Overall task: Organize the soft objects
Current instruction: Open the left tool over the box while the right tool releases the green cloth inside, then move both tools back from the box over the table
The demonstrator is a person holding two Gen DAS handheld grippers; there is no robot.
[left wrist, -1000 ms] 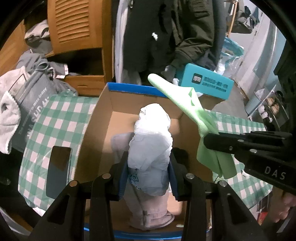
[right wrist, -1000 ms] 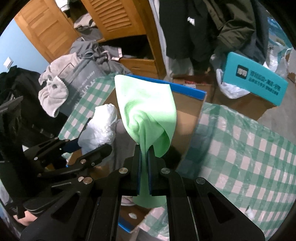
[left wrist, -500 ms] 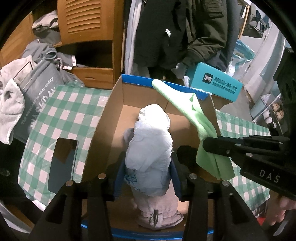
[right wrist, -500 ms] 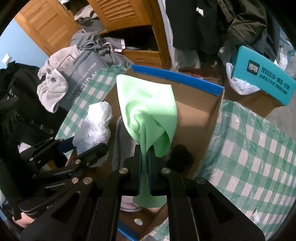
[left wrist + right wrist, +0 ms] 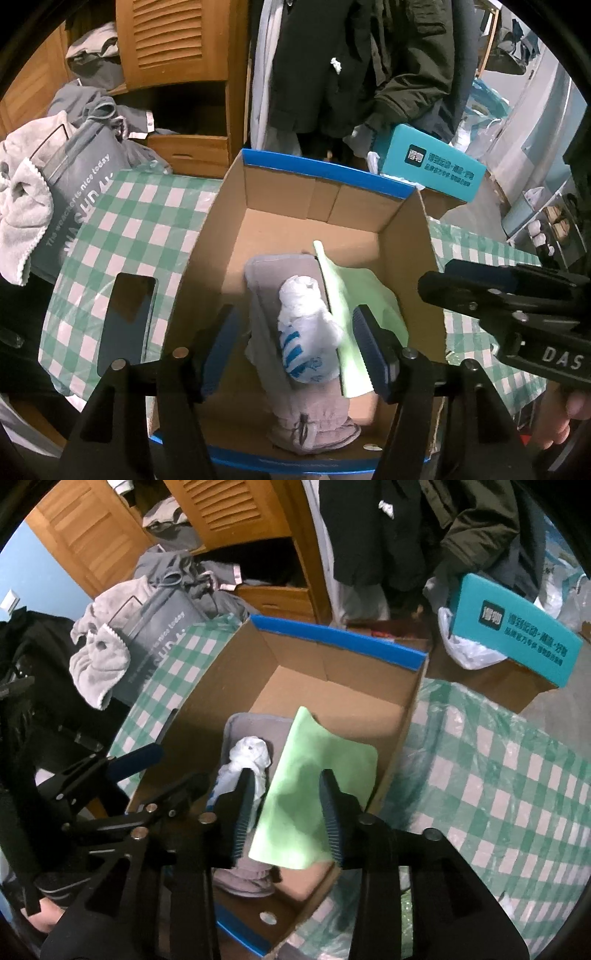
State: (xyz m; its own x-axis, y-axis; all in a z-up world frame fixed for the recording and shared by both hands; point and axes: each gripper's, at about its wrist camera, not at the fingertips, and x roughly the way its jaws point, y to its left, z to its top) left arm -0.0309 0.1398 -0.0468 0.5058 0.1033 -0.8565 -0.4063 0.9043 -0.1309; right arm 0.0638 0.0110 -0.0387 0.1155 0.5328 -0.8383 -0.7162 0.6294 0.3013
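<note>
A cardboard box with a blue rim (image 5: 325, 173) (image 5: 332, 638) stands on the green checked tablecloth. Inside it lie a grey-pink rolled cloth (image 5: 306, 417) (image 5: 243, 882), a white plastic bag with blue print (image 5: 306, 332) (image 5: 247, 757) on top of it, and a light green cloth (image 5: 365, 291) (image 5: 317, 794) at its right. My left gripper (image 5: 295, 347) is open above the white bag. My right gripper (image 5: 288, 812) is open above the green cloth, and it shows at the right in the left wrist view (image 5: 517, 295).
A black phone (image 5: 125, 325) lies on the tablecloth (image 5: 110, 229) left of the box. A grey bag with towels (image 5: 74, 192) sits at the far left. A teal box (image 5: 432, 170) and hanging dark coats (image 5: 351, 66) are behind. A wooden cabinet (image 5: 177, 40) is at the back left.
Both grippers have opened. The white bag dropped from the left gripper onto the rolled cloth, and the green cloth dropped from the right gripper into the box beside it.
</note>
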